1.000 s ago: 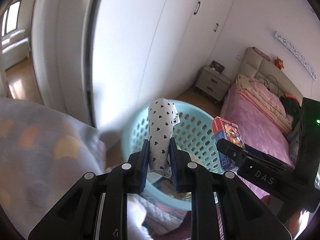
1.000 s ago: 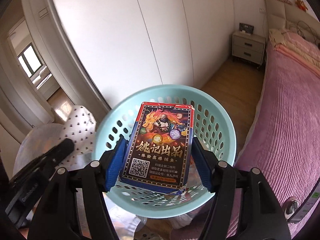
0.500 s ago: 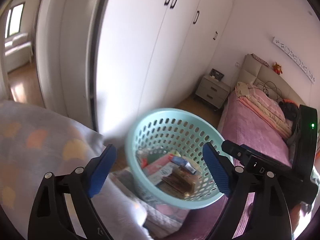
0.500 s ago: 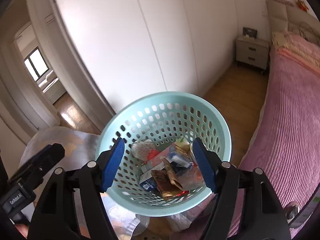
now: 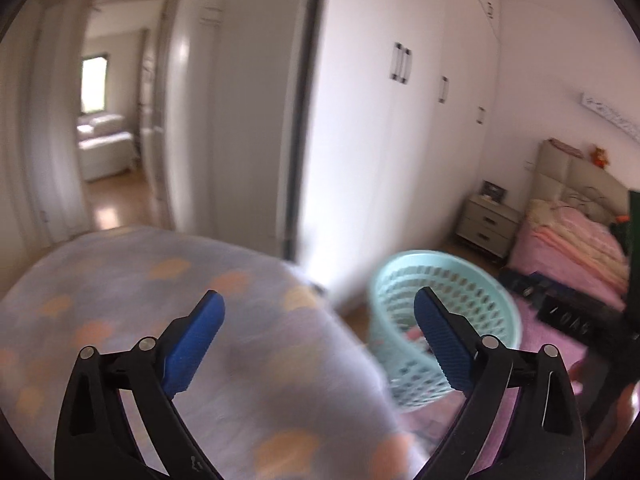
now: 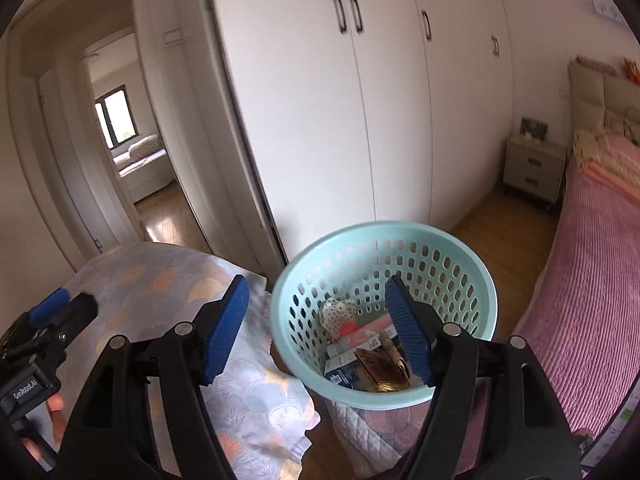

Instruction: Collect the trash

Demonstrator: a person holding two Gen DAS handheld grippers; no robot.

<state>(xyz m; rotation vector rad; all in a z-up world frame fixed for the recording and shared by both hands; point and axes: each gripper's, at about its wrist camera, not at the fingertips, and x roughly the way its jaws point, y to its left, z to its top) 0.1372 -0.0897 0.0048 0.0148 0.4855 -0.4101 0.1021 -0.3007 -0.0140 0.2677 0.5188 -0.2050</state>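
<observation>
A light turquoise perforated basket (image 6: 292, 292) stands on the floor and holds several pieces of trash: a white black-dotted crumpled paper (image 6: 338, 310), a card box (image 6: 348, 364) and a golden wrapper (image 6: 380, 366). My right gripper (image 6: 316, 328) is open and empty above the basket's near-left rim. My left gripper (image 5: 320, 340) is open and empty over a pale patterned cloth (image 5: 120, 292), with the basket (image 5: 476, 280) to its right. The left gripper also shows at the left edge of the right wrist view (image 6: 52, 312).
The cloth-covered surface (image 6: 160, 280) lies left of the basket. White wardrobe doors (image 6: 320, 120) stand behind. A pink bed (image 6: 592, 280) is on the right, a grey nightstand (image 6: 534, 168) beyond it. An open doorway (image 6: 132, 160) is at the left.
Both grippers have opened; the dotted paper and the card box now lie in the basket. The left gripper has swung left over the cloth. The right gripper has pulled back a little.
</observation>
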